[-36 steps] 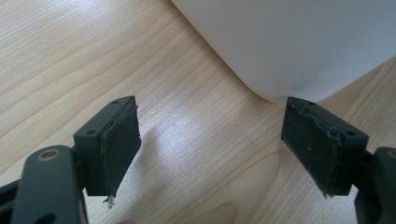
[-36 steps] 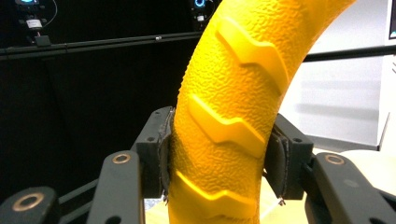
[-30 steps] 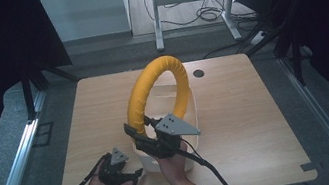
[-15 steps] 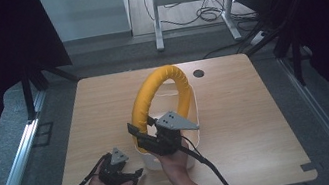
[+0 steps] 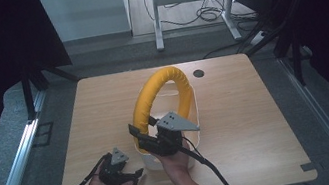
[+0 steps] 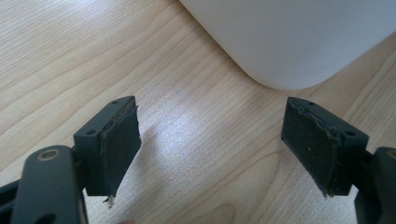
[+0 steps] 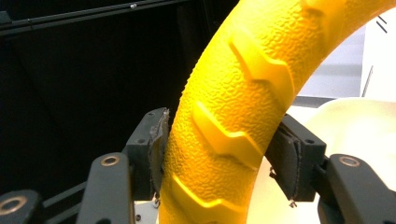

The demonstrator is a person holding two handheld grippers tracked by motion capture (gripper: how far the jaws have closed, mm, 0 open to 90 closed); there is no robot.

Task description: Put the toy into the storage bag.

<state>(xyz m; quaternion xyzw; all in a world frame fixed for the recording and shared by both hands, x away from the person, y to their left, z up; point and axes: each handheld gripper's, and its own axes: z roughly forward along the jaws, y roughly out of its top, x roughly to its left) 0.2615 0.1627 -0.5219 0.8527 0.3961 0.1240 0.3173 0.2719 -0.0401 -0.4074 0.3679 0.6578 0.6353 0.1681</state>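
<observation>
A white tub with a thick yellow arched handle stands on the wooden table. My right gripper is shut on the left leg of the handle, low down. In the right gripper view its pads press both sides of the textured yellow handle, my right gripper pointing along it. My left gripper rests on the table just left of the tub's near corner. In the left gripper view it is open over bare wood, with the tub's rounded white corner a little ahead.
A round cable hole lies near the table's far edge. Behind the table stand a metal desk frame and loose cables on the floor. Black curtains hang at both sides. Cables trail from both grippers toward the near edge.
The yellow handle's arch has sunk a little and tipped away, with my right gripper still holding it. The left gripper has stayed in place.
</observation>
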